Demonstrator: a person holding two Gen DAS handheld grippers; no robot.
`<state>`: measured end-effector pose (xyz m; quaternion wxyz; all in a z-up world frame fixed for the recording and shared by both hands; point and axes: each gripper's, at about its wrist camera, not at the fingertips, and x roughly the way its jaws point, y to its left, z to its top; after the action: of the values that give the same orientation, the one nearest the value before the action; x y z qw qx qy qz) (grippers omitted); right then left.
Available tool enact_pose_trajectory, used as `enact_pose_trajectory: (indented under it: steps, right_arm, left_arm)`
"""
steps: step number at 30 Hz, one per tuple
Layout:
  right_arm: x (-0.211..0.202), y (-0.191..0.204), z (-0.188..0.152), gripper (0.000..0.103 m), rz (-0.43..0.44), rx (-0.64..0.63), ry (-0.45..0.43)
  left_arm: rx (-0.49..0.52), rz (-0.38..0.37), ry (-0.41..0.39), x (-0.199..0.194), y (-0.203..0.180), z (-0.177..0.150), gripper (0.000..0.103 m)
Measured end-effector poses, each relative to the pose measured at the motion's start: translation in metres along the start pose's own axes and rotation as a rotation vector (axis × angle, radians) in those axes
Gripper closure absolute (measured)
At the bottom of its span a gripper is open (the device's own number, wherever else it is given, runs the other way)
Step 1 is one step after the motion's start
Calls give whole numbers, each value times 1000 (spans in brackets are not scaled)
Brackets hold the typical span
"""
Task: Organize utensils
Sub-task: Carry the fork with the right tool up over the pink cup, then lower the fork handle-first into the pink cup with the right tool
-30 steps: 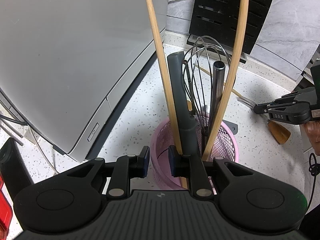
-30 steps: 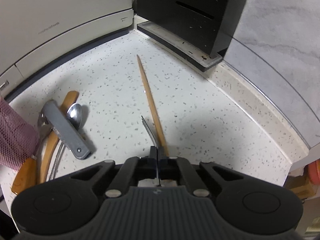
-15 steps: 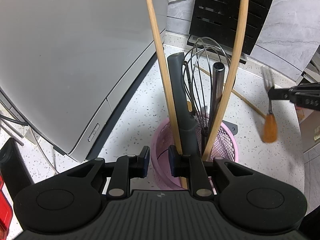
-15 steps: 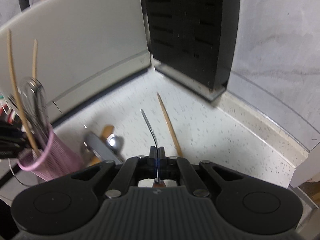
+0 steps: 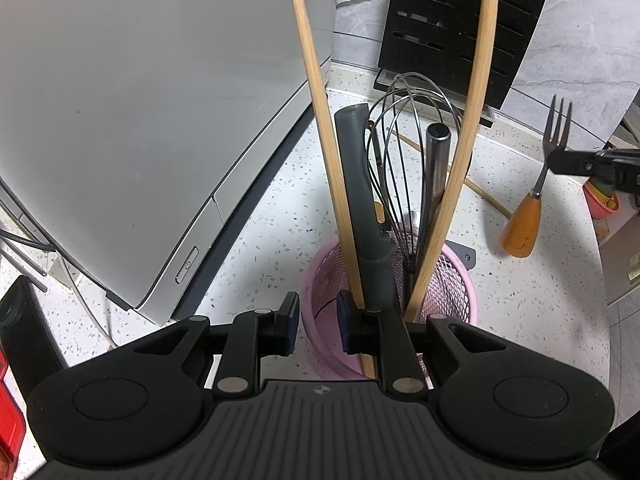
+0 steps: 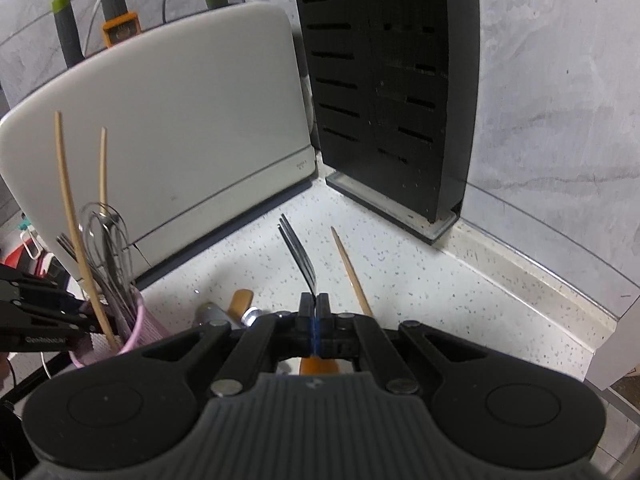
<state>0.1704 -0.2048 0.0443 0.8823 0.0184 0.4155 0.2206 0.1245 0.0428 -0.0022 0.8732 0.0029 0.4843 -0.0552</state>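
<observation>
Right tool: fingers clamped on the fork at its metal neck; tines point up and away, orange handle hangs below the fingers.
Fork, left view: right side of the frame, held in the air above the tabletop.
Left tool: fingers apart, straddling the near rim of the pink cup; whether they touch it cannot be told.
Cup contents: whisk, two wooden sticks, a grey handle, a steel handle, all upright.
Tabletop: one chopstick lies beside the black rack.
</observation>
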Motion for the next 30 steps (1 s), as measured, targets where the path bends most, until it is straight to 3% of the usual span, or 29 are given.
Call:
enact_pose_trajectory:
  steps: [18, 30]
  right_arm:
    - [-65, 56, 19, 103, 166, -88, -141]
    - [-70, 100, 22, 103, 278, -139, -171]
  left_arm:
    - [9, 10, 8, 4, -3, 0, 81]
    - [-12, -11, 9, 3, 5, 1, 81]
